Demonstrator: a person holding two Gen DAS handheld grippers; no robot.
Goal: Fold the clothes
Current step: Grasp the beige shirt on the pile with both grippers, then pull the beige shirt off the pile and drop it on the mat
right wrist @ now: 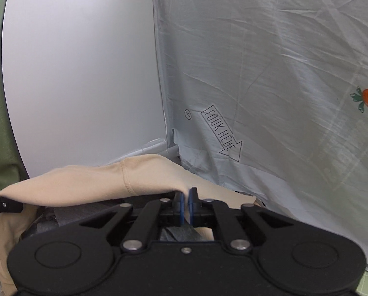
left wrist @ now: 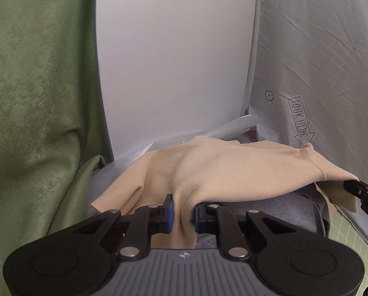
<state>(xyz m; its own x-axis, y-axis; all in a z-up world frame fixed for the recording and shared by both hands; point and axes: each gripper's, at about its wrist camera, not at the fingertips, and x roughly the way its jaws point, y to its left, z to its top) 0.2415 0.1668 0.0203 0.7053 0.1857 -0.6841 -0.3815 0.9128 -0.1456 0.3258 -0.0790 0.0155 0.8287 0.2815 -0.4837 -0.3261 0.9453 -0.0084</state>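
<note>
Both grippers, left gripper (left wrist: 183, 209) and right gripper (right wrist: 188, 203), clamped on beige garment (left wrist: 221, 170).

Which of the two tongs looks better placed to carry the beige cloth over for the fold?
Probably the right tongs: they pinch a thin edge of the beige garment tightly. The left tongs clamp a thick bunched fold, a bulkier grip.

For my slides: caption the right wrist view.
Right gripper pinches a beige garment stretched toward the left gripper.
</note>
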